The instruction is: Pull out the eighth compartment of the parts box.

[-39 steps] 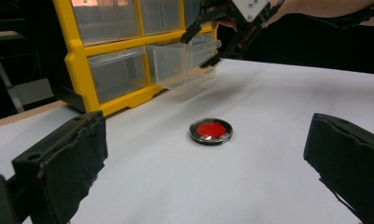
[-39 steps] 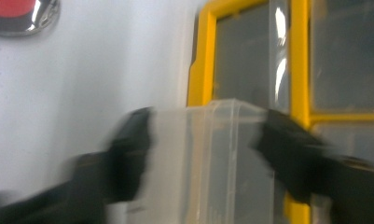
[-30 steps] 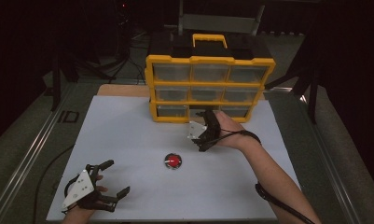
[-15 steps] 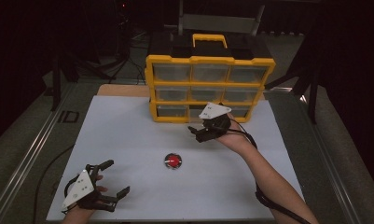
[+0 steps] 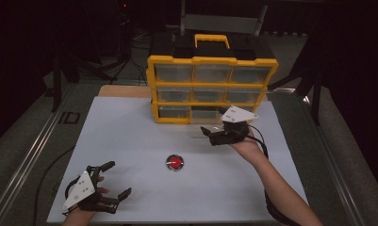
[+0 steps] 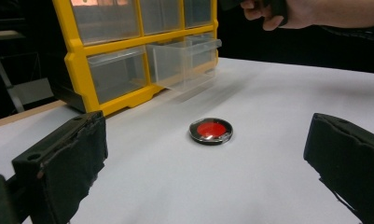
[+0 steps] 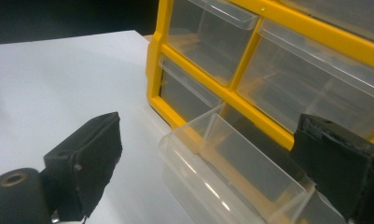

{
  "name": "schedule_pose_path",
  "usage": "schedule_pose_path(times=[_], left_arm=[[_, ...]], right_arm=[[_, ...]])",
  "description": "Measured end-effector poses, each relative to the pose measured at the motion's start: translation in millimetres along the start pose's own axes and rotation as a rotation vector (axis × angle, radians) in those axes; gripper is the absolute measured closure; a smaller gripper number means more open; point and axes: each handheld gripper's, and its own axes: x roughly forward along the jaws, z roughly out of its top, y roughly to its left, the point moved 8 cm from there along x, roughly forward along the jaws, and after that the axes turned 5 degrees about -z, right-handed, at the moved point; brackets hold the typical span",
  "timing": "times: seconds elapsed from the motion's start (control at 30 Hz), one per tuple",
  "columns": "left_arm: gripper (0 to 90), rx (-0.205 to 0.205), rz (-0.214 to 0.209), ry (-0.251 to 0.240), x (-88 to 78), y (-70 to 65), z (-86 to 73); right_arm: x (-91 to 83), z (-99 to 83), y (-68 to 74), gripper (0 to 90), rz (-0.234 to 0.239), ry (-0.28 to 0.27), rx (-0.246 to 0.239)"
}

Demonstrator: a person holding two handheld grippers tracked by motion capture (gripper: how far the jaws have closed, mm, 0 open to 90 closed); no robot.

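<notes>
The white table top (image 5: 130,141) takes most of the high view, and at its far edge stands the yellow drawer cabinet (image 5: 210,89) with three rows of clear drawers and a yellow handle on top. From the bottom row, the middle clear drawer (image 5: 203,123) is pulled out over the table; in the right gripper view this drawer (image 7: 240,172) lies between the two black jaws and a little ahead of them, and I see nothing inside it.

The right gripper (image 5: 209,134) hangs just in front of the cabinet, beside the front of the pulled drawer, with its grey plate on top and the hand behind it. Its jaws are spread wide and they hold nothing; if they touch the drawer, I cannot tell.

The left gripper (image 5: 116,179) rests near the front left corner of the table, well apart from the cabinet. Its jaws are also spread and grasp nothing.

The small round red disc with a dark rim (image 5: 175,163) lies flat on the table, about the middle, between both grippers and touching neither. In the left gripper view the disc (image 6: 211,130) sits ahead of the open jaws, with the pulled drawer behind it
</notes>
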Motion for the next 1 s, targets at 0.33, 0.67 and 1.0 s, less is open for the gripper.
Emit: schedule_pose_path(times=[0.33, 0.67, 1.0], left_arm=[[0.4, -0.004, 0.002, 0.004, -0.3, 1.1, -0.7], [0.4, -0.006, 0.003, -0.004, -0.6, 1.3, 1.0], [0.4, -0.008, 0.006, -0.004, -1.0, 2.0, 1.1]], right_arm=[[-28.5, -18.2, 12.5, 8.2, 0.002, -0.028, 0.012], [-57.6, -36.6, 17.1, 8.2, -0.03, -0.057, 0.053], [-80.1, -57.8, 12.6, 8.3, -0.075, -0.074, 0.072]])
